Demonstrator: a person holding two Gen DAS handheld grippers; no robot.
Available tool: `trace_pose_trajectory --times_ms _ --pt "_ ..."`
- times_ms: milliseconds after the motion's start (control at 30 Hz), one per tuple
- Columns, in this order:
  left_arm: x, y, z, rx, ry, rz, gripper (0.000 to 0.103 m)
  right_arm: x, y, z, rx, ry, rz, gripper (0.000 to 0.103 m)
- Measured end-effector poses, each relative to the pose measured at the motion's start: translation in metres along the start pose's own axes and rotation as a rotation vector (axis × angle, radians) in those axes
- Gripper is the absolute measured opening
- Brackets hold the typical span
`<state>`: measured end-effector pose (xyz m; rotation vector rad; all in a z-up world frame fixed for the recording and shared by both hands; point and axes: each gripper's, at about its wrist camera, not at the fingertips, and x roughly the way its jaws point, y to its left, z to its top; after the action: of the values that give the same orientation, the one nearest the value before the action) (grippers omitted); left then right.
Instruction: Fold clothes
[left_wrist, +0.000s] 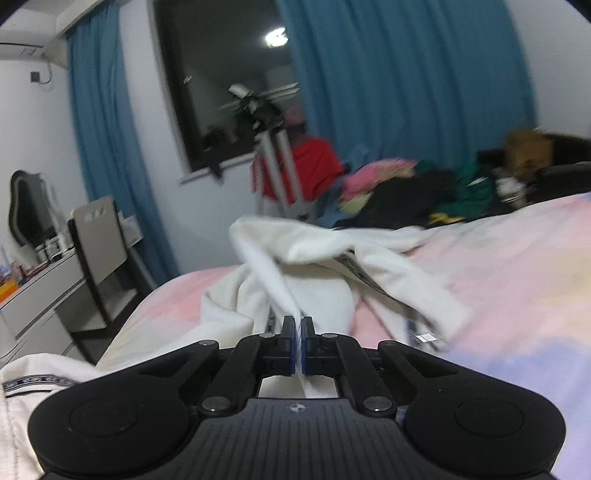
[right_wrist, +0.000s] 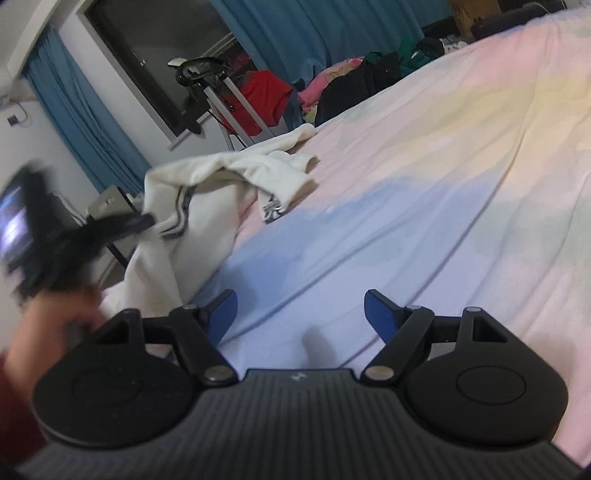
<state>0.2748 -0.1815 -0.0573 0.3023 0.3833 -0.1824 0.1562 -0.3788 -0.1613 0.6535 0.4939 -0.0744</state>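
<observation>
while left jaws (left_wrist: 298, 325) pinch the white garment (left_wrist: 306, 254), right jaws (right_wrist: 300, 314) gape empty.

free: bare bedspread (right_wrist: 424, 192) ahead and right | blocked: white garment (right_wrist: 207, 184) left; clothes pile (right_wrist: 354, 85) at far edge

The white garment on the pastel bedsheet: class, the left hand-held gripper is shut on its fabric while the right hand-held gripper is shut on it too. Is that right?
Not quite. The right hand-held gripper is open, with only the pastel bedsheet between its fingers, as the right wrist view shows. The left hand-held gripper is indeed shut on the white garment.
</observation>
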Motion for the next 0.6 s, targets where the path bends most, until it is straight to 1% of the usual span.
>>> trace_pose_trajectory --times_ms 100,200,233,300,367,400,500,600 --pt "-0.059 0.013 -0.016 -0.033 -0.034 -0.073 0.002 -0.011 0.002 -0.001 0.027 -0.003 0.032 0.079" --pt "-0.111 0.019 -0.04 -0.053 -0.056 -0.156 0.002 -0.026 0.003 -0.002 0.064 -0.019 0.08 0.079" --pt "-0.128 0.021 -0.049 -0.059 -0.063 -0.184 0.002 -0.03 0.0 -0.003 0.104 -0.017 0.118 0.079" --pt "-0.15 0.024 -0.065 -0.075 -0.07 -0.213 0.002 -0.038 -0.008 -0.004 0.185 -0.011 0.197 0.079" --pt "-0.163 0.027 -0.083 -0.087 -0.079 -0.231 0.002 -0.041 -0.018 -0.006 0.297 0.012 0.263 0.079" --pt "-0.166 0.029 -0.092 -0.1 -0.076 -0.24 0.002 -0.044 -0.021 -0.007 0.337 0.013 0.276 0.079" --pt "-0.161 0.039 -0.11 -0.192 -0.037 -0.277 0.002 -0.053 -0.026 -0.009 0.437 0.012 0.306 0.079" --pt "-0.148 0.054 -0.116 -0.273 -0.011 -0.308 0.003 -0.047 -0.011 0.002 0.399 0.014 0.273 0.079"
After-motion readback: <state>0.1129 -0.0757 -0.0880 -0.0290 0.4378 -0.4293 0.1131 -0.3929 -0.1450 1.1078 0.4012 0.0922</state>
